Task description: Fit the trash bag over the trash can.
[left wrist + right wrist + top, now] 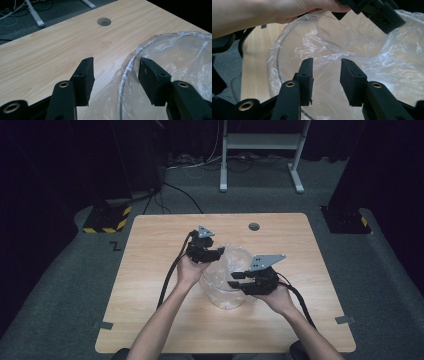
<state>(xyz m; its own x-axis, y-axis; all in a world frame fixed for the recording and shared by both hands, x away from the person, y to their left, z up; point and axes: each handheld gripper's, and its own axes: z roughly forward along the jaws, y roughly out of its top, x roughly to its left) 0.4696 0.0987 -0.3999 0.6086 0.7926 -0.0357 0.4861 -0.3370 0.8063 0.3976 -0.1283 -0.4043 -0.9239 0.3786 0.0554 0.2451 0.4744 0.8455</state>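
While you are working from the high view, the clear container (pixel 226 282) lined with a plastic bag (pixel 235 262) is sitting mid-table (pixel 150 270), with your left gripper (pixel 212 254) at its far-left rim and your right gripper (pixel 237 280) at its near-right rim. In the left gripper view, the jaws are standing half open astride the bagged rim (pixel 126 72), gripping nothing. In the right gripper view, your jaws are gaping half open over loose film (pixel 327 62), holding nothing that I can tell. Pulling unevenly could tear the film or tip the container. Transparent layers are blurring where the bag ends.
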